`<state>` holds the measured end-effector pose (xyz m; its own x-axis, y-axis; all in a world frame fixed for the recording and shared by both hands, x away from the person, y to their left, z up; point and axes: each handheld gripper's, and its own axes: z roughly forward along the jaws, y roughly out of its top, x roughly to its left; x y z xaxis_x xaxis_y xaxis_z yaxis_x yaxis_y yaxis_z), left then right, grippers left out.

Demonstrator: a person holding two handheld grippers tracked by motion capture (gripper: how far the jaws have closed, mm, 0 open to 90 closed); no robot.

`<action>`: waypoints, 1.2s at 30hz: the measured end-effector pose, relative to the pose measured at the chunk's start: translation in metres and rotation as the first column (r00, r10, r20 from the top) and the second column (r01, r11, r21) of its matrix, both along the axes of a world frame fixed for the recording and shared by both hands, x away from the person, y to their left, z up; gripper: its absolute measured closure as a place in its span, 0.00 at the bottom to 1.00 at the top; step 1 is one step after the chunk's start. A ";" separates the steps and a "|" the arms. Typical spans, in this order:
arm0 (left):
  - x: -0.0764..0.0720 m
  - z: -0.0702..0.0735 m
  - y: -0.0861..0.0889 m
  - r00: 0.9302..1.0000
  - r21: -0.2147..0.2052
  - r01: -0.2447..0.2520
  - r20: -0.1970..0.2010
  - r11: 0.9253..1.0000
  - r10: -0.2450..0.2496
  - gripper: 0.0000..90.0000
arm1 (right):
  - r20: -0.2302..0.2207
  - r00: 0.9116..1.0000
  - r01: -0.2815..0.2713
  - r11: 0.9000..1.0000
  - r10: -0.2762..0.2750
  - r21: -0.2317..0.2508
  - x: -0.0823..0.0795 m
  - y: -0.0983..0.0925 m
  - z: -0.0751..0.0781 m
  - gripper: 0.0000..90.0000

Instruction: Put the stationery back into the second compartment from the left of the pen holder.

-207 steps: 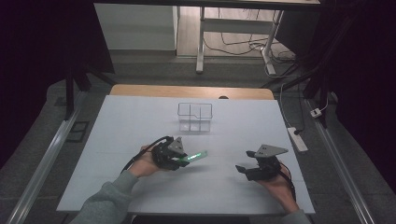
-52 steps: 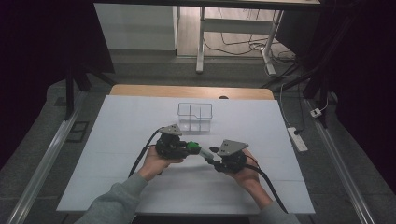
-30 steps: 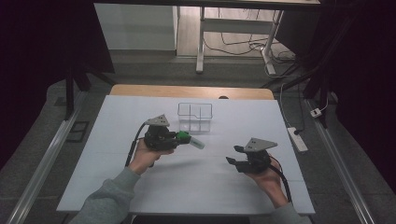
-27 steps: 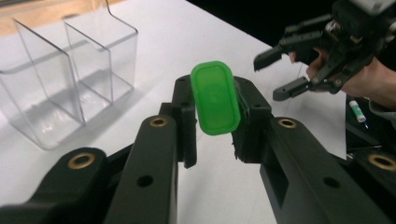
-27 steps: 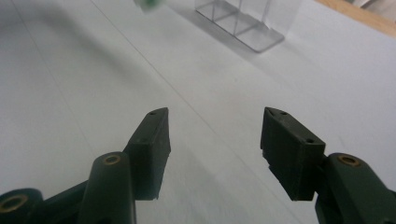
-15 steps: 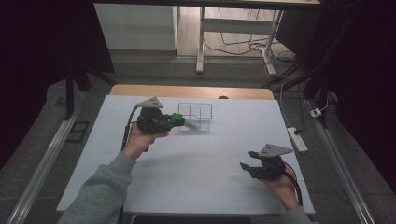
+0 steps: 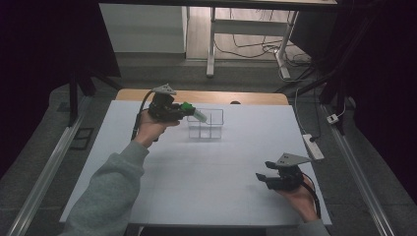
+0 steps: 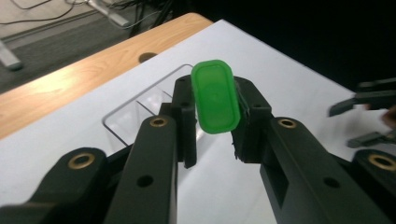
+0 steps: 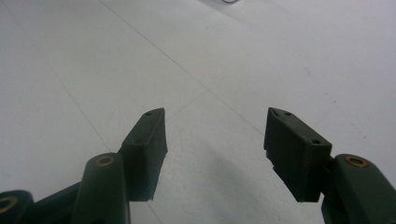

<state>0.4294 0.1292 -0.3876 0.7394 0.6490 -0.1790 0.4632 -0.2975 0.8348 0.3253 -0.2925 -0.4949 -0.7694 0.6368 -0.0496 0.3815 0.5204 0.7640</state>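
My left gripper [image 7: 183, 111] is shut on a green-capped tube [image 7: 193, 111] and holds it in the air at the far left of the white table [image 7: 196, 172]. The tube's pale end points at a clear compartmented box [image 7: 206, 124]. In the left gripper view, the green cap [image 8: 215, 95] sits end-on between the pads of that gripper [image 8: 215, 105], with the clear box [image 8: 135, 112] behind. My right gripper [image 7: 263, 178] rests low near the table's front right. Its jaws have just been opening, and in the right gripper view that gripper [image 9: 215, 135] has only bare table between its pads.
A wooden strip [image 7: 206, 97] runs along the table's far edge. A white power strip [image 7: 313, 146] lies off the right edge. Desk legs and cables stand on the floor behind. The other gripper [image 8: 364, 116] shows at the right of the left gripper view.
The left hand has lifted the tube and carried it away from the middle toward the far-left side, up to the clear box. The right hand has drawn back to the front right with wider jaws.
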 end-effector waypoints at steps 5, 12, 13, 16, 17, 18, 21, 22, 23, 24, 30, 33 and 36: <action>0.018 -0.002 -0.008 1.000 0.035 -0.017 -0.023 0.999 0.018 0.81 | -0.003 1.000 0.001 1.000 -0.001 0.001 0.000 -0.001 -0.001 0.43; 0.032 -0.012 -0.013 0.998 0.060 -0.025 -0.049 0.998 0.027 0.80 | -0.011 1.000 0.004 1.000 -0.004 0.000 0.000 -0.003 -0.003 0.43; 0.033 -0.014 -0.014 0.998 0.055 -0.020 -0.054 0.998 0.023 0.79 | -0.011 1.000 0.003 1.000 -0.003 0.000 0.000 -0.003 -0.003 0.43; 0.035 -0.019 -0.015 0.997 0.037 -0.019 -0.078 0.999 0.022 0.55 | -0.011 1.000 0.007 1.000 -0.007 -0.004 0.000 -0.003 -0.003 0.43; 0.034 -0.020 -0.016 0.997 0.052 -0.024 -0.066 0.998 0.028 0.45 | -0.012 1.000 0.005 1.000 -0.005 -0.003 0.000 -0.003 -0.003 0.43; 0.032 -0.020 -0.016 0.998 0.063 -0.030 -0.046 0.998 0.033 0.43 | -0.011 1.000 0.005 1.000 -0.005 -0.004 0.000 -0.003 -0.003 0.43; 0.026 -0.021 -0.012 0.999 0.053 -0.017 -0.031 0.998 0.019 0.39 | -0.010 1.000 0.006 1.000 -0.006 -0.008 -0.001 -0.003 -0.003 0.43; 0.023 -0.022 -0.010 1.000 0.063 -0.017 -0.021 0.998 0.018 0.39 | -0.011 1.000 0.008 1.000 -0.008 -0.008 -0.001 -0.003 -0.004 0.43; 0.021 -0.022 -0.008 1.000 0.069 -0.014 -0.014 0.998 0.015 0.39 | -0.012 1.000 0.009 1.000 -0.009 -0.004 -0.001 -0.003 -0.004 0.43; 0.018 -0.023 -0.006 1.000 0.069 -0.014 -0.012 0.998 0.015 0.39 | -0.011 1.000 0.009 1.000 -0.009 -0.005 -0.001 -0.004 -0.004 0.43; -0.002 -0.033 0.009 1.000 0.084 -0.004 -0.001 0.996 0.004 0.40 | -0.005 1.000 0.017 1.000 -0.017 0.004 -0.001 -0.004 -0.004 0.43; -0.015 -0.039 0.016 1.000 0.086 0.006 -0.007 0.996 -0.005 0.40 | -0.001 1.000 0.016 1.000 -0.016 0.004 -0.002 -0.005 -0.004 0.43; -0.031 -0.047 0.024 1.000 0.065 0.019 -0.013 0.998 -0.018 0.41 | 0.000 1.000 0.016 1.000 -0.016 0.004 -0.001 -0.006 -0.004 0.43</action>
